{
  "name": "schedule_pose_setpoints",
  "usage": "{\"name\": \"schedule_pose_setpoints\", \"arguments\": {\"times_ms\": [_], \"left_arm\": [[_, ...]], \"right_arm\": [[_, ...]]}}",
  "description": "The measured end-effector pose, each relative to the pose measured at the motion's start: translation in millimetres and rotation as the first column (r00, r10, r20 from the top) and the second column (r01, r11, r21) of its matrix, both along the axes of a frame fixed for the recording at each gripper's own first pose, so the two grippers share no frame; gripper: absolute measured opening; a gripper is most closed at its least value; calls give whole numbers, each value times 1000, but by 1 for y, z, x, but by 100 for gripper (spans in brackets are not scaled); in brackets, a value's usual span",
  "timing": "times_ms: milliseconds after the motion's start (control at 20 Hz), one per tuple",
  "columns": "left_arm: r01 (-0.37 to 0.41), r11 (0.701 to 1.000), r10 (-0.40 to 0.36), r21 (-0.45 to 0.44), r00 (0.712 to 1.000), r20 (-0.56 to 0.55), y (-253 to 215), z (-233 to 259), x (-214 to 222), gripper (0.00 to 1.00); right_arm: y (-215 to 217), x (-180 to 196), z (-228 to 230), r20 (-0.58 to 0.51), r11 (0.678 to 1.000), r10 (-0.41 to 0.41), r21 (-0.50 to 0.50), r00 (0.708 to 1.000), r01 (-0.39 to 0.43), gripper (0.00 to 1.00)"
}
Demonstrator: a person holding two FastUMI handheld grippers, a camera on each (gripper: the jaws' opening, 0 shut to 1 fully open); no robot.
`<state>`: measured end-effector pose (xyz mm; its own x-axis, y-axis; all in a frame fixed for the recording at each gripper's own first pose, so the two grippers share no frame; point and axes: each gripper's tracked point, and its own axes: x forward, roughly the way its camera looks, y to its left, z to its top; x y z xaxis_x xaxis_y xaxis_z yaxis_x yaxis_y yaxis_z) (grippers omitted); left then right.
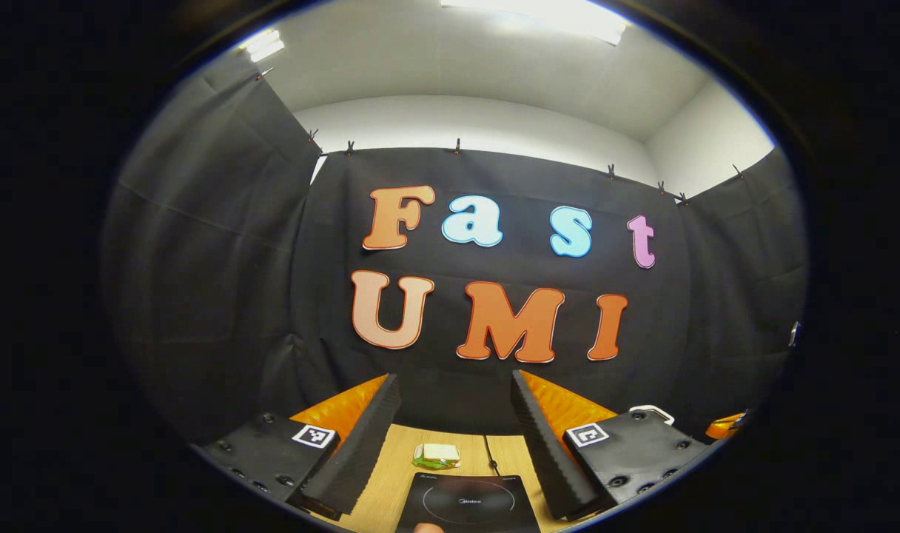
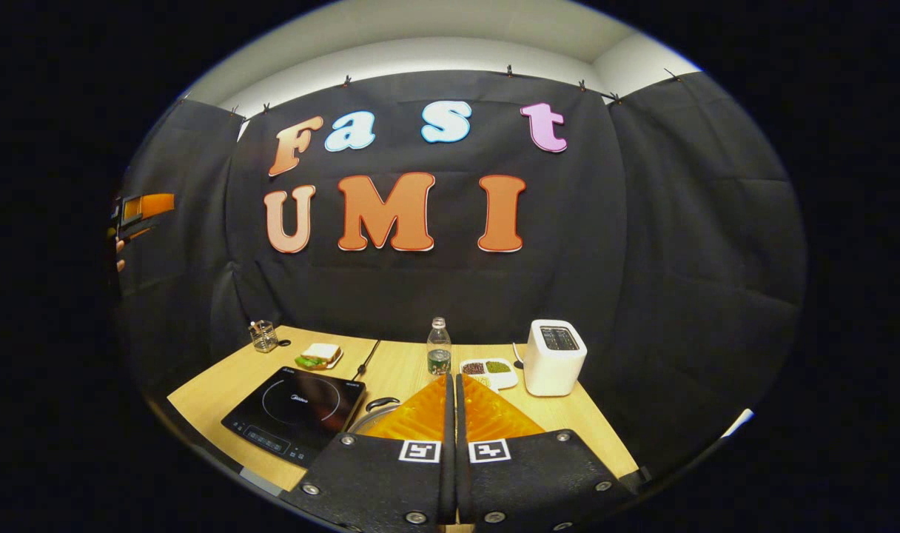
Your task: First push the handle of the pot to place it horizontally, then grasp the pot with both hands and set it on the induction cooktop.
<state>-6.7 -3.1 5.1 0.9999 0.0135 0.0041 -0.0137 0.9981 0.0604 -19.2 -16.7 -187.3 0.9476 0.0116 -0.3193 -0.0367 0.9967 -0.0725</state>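
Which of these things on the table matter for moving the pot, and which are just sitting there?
For the job:
black induction cooktop
metal pot with glass lid

Lying about:
sandwich on a plate
plastic water bottle
white toaster
white divided dish
small glass

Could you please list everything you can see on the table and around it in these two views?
table: one, light wood, under everything
induction cooktop: one, black, near left part of the table
pot: one, mostly hidden, metallic rim and lid just right of the cooktop
sandwich: one, white bread with green filling, behind the cooktop
glass: one, clear, far left corner
water bottle: one, clear, centre back
divided dish: one, white, between bottle and toaster
toaster: one, white, right back
left gripper: one, fingers spread, above the cooktop
right gripper: one, fingers together, above the table's near edge
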Motion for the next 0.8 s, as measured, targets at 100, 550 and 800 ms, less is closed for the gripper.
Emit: {"name": "schedule_pose_setpoints", "arguments": {"times_ms": [100,550,800], "left_arm": [[1,1000,-1,-3,1000,0,-1,-1,-2,98],[27,1000,-27,-2,1000,1,-5,-1,-10,98],[9,1000,-9,16,1000,7,3,-1,-10,98]], "right_arm": [[-3,-7,-15,-23,1000,-3,3,1000,3,0],[-21,-34,-97,-177,998,-39,48,983,48,0],[-38,-47,-146,-264,993,-74,66,962,95,0]]}}
